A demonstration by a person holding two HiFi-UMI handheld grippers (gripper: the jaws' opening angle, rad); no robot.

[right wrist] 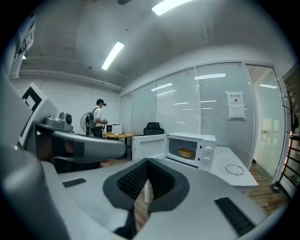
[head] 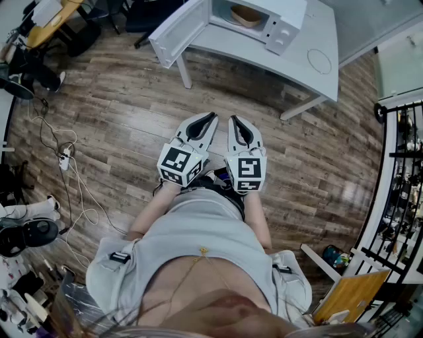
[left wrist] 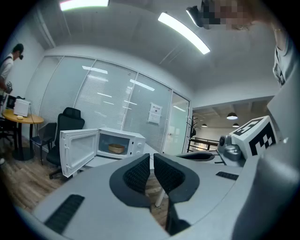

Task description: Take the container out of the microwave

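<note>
On the white table (head: 310, 46) the microwave (head: 285, 16) stands door-open with the tan container (head: 246, 14) inside, well apart from the left gripper (head: 207, 120) and right gripper (head: 236, 123), both closed and empty, so step closer and open one wide before reaching in level.

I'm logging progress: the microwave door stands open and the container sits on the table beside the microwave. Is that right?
Not quite. The microwave door does stand open, but the container sits inside the microwave, not on the table beside it. The right gripper view shows this.
</note>
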